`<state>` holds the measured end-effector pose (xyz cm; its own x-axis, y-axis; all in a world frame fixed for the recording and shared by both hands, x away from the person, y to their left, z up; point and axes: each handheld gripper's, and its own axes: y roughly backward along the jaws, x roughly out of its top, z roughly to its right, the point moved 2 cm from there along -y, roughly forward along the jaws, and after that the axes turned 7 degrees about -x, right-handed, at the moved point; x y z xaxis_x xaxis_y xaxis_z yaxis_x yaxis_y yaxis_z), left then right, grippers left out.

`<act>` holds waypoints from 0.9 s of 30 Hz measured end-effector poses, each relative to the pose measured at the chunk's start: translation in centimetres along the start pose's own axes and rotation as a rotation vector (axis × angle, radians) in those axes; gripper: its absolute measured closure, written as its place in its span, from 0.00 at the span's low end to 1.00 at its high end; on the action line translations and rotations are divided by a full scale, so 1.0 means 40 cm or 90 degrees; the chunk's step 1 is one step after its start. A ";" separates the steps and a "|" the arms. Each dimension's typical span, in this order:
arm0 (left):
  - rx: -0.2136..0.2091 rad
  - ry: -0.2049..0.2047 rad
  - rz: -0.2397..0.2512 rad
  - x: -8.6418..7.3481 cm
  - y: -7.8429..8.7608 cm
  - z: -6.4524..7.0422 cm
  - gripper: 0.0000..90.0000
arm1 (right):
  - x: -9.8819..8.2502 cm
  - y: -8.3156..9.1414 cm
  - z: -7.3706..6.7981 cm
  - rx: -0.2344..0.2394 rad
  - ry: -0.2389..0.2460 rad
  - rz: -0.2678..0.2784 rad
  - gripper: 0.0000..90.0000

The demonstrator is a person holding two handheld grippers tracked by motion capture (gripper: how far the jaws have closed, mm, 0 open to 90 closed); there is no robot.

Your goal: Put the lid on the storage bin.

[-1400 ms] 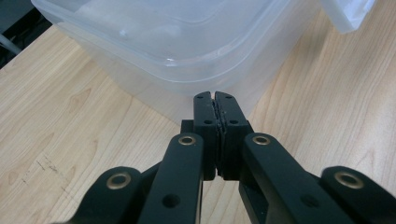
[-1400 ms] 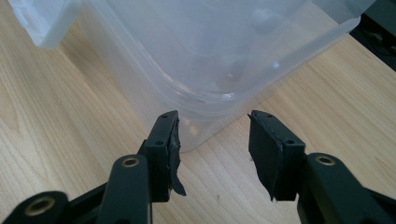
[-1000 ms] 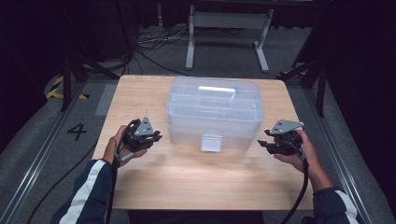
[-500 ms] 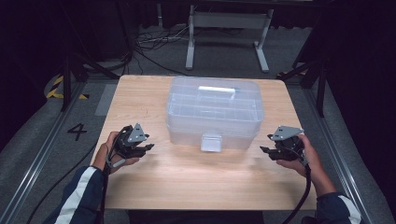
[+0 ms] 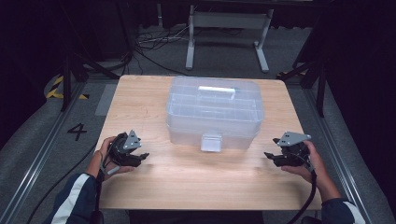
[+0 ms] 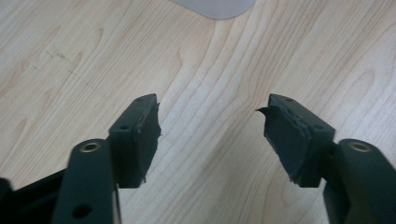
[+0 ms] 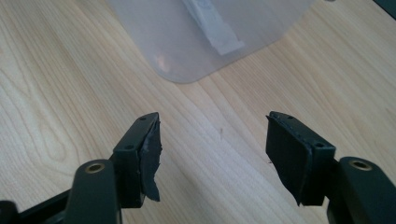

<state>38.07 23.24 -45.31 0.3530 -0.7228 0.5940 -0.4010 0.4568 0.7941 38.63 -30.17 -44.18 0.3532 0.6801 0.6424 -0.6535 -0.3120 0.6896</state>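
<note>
Your left gripper (image 5: pixel 140 156) sits low over the worktop (image 5: pixel 196 186) at about 7 o'clock from the clear plastic box (image 5: pixel 215 109), well apart from it, fingers (image 6: pixel 140 135) standing wide with nothing but bare wood between them; they have just been opening. In the left gripper view a rounded corner of the box barely pokes in at 12 o'clock, so you're pointed roughly at it but not on it. The box itself sits mid-worktop toward the far edge, lid down, white handle (image 5: pixel 215 89) on top, front latch (image 5: pixel 211 142) facing you at 6 o'clock and looking closed, though it's small and hazy. Your right gripper (image 5: pixel 270 156) mirrors the left at about 5 o'clock from the box, near the right edge, fingers (image 7: pixel 142 149) also wide and empty, and they too have just been opening; the right gripper view has the box's corner and a pale strip on its wall ahead at 12 o'clock. Step in hand, as I read it: approach stage, both hands staged either side, no contact yet. Next move likely calls for bringing the fingers in toward the front latch or the box walls, aligned square before closing, one side steadying so the light box doesn't slide.
</note>
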 end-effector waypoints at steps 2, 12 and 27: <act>0.001 0.003 0.000 -0.007 0.002 0.002 0.37 | -0.006 0.000 0.001 0.000 -0.004 -0.001 0.40; 0.016 0.017 0.005 -0.059 0.013 0.018 0.27 | -0.080 0.006 0.014 -0.005 -0.044 -0.010 0.37; -0.009 0.091 0.036 -0.161 0.012 0.039 0.22 | -0.190 -0.001 0.022 -0.001 -0.131 -0.024 0.33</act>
<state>34.30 27.30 -48.94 0.4474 -0.6155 0.6488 -0.4122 0.5019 0.7604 36.56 -35.91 -48.80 0.5064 0.5408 0.6716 -0.6385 -0.2883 0.7136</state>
